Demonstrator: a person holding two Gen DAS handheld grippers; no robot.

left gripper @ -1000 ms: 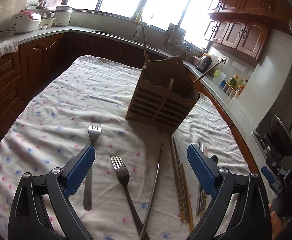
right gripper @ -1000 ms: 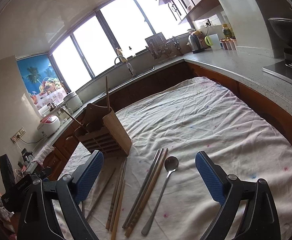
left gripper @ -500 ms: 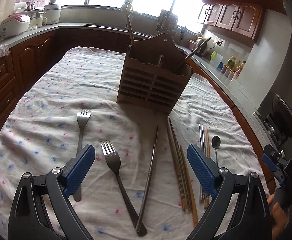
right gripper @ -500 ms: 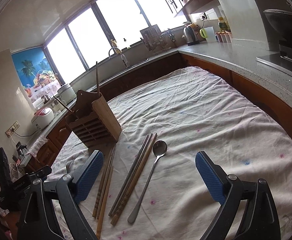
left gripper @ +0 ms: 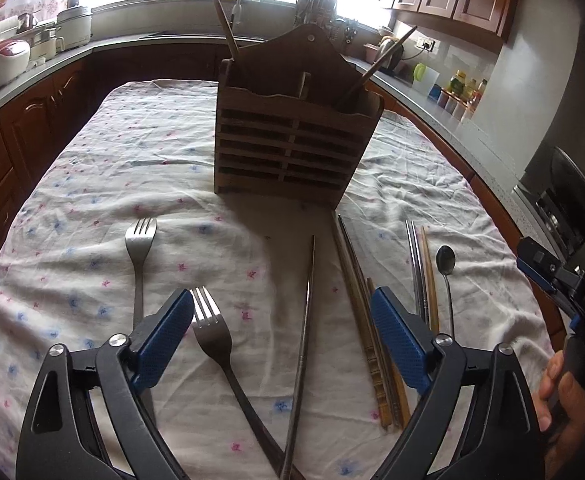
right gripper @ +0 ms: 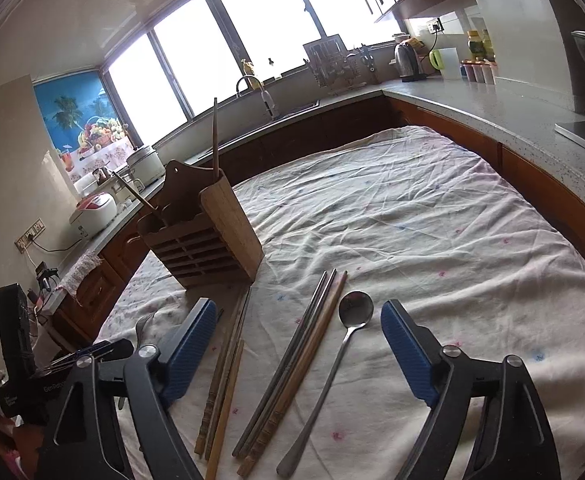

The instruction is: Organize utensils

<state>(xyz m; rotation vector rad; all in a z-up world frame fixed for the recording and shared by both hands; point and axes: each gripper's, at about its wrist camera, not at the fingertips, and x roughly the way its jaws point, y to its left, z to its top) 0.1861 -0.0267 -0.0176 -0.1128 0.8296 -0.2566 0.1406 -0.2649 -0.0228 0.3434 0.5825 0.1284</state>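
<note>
in the wooden holder [left gripper: 292, 148], seemingly chopsticks [left gripper: 222, 16]

a slatted wooden utensil holder [left gripper: 292, 148] stands upright with two sticks leaning out of it, and flat on the cloth before it lie two steel forks [left gripper: 140, 248] [left gripper: 212, 332], a long metal rod [left gripper: 306, 320], wooden and metal chopsticks [right gripper: 292, 356] and a steel spoon [right gripper: 352, 312], roughly parallel.

Both grippers brought lower and nearer the utensils

The left gripper [left gripper: 282, 340] is now squared to the wooden holder [left gripper: 292, 140], a fork [left gripper: 212, 336] framed between its jaws; the right gripper [right gripper: 298, 344] is lowered over the spoon [right gripper: 354, 312] beside the holder.
</note>
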